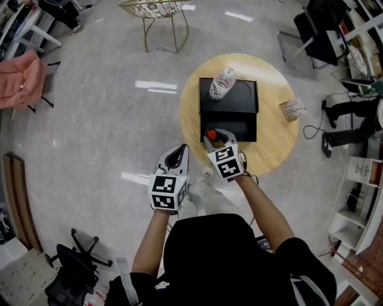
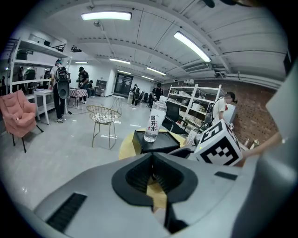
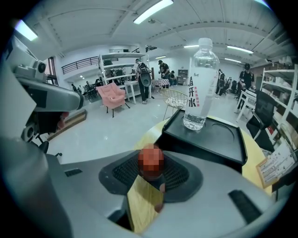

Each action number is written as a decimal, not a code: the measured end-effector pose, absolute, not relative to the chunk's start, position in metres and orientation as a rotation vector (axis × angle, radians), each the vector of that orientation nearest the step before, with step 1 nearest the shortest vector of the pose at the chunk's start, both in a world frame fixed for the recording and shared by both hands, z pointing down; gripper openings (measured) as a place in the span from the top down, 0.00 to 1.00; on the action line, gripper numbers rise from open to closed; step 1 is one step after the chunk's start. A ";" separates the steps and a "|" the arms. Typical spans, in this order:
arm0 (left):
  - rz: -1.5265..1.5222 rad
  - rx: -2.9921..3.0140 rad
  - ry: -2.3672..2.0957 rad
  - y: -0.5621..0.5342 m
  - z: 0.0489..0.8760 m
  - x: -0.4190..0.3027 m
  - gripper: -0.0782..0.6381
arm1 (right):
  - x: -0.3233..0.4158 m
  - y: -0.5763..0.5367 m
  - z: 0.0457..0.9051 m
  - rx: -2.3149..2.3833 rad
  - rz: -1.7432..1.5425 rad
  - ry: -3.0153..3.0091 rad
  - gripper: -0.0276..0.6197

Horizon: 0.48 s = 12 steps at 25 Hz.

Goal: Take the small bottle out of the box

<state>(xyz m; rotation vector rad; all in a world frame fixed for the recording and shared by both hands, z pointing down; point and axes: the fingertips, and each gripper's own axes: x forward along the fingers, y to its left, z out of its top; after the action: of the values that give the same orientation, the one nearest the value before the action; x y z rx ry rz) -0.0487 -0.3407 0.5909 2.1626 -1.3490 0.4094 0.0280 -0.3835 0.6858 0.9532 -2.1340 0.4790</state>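
Note:
An open black box [image 1: 239, 128] lies on the round yellow table [image 1: 276, 140], its lid [image 1: 242, 98] flat behind it. A clear water bottle [image 1: 222, 83] stands on that lid. My right gripper [image 1: 215, 140] hovers at the box's front left corner, shut on a small bottle with a red cap [image 1: 210, 135]. In the right gripper view the red cap [image 3: 151, 162] sits between the closed jaws, with the water bottle [image 3: 198, 88] beyond. My left gripper [image 1: 175, 159] hangs off the table's left side, shut and empty. From the left gripper view I see the box [image 2: 156, 142] and the water bottle [image 2: 155, 122] ahead.
A small printed card [image 1: 292, 109] lies on the table's right side. A wire chair [image 1: 158, 13] stands behind the table, a pink chair [image 1: 21, 77] far left, an office chair [image 1: 314, 36] at back right. Shelves [image 1: 359, 203] line the right wall.

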 end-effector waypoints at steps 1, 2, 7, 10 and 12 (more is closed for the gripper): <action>0.407 2.166 -1.349 -0.340 0.590 -0.049 0.88 | 0.027 -0.383 0.683 0.963 0.487 -2.140 0.75; 0.403 2.170 -1.348 -0.339 0.588 -0.050 0.88 | 0.027 -0.382 0.679 0.971 0.488 -2.143 0.75; 0.349 2.184 -1.332 -0.336 0.575 -0.047 0.88 | 0.027 -0.381 0.655 1.008 0.469 -2.163 0.75; 0.322 2.198 -1.336 -0.332 0.564 -0.048 0.88 | 0.026 -0.377 0.639 1.043 0.478 -2.175 0.75; 0.320 2.217 -1.334 -0.326 0.558 -0.048 0.88 | 0.028 -0.373 0.630 1.069 0.481 -2.181 0.75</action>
<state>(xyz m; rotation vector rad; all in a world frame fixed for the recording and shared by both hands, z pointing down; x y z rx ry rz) -0.0483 -0.3264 0.5581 2.2169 -1.3341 0.3199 0.0278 -0.3733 0.6295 1.0690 -2.1808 0.4810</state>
